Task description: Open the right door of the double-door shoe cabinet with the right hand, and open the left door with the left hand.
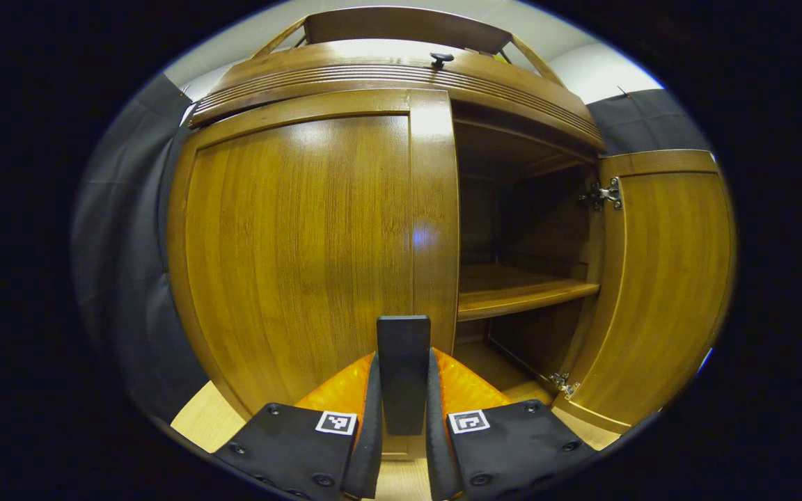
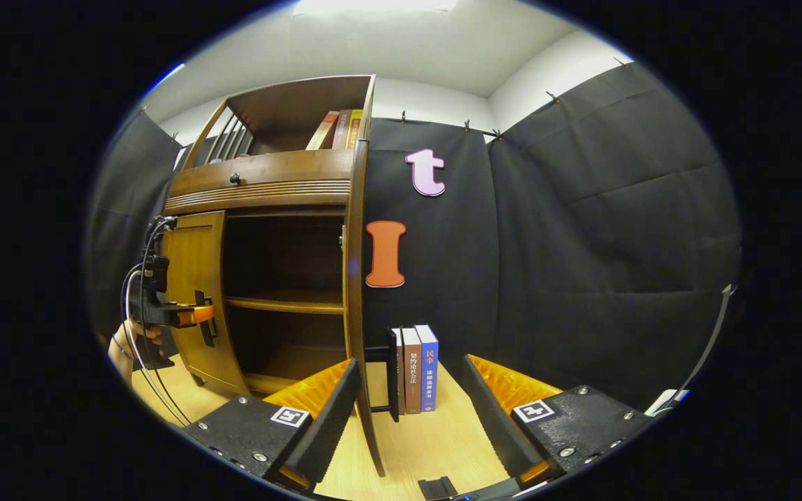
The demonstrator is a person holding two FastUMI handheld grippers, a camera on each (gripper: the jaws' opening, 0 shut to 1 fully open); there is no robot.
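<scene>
Left gripper view: the left tool [image 1: 403, 417] is clamped on the black handle [image 1: 403, 372] of the closed left door [image 1: 303, 243]; that door is left to open. Beyond, the right door [image 1: 658, 285] already stands wide. The right tool [image 2: 411, 410] is apart, empty. The glossy brown cabinet [image 2: 262, 184] stands on the worktop's far left.

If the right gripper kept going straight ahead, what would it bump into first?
Probably the books standing on the floor, or the black handle of the open right door beside them. The right gripper is open, and depth is hard to judge here.
</scene>
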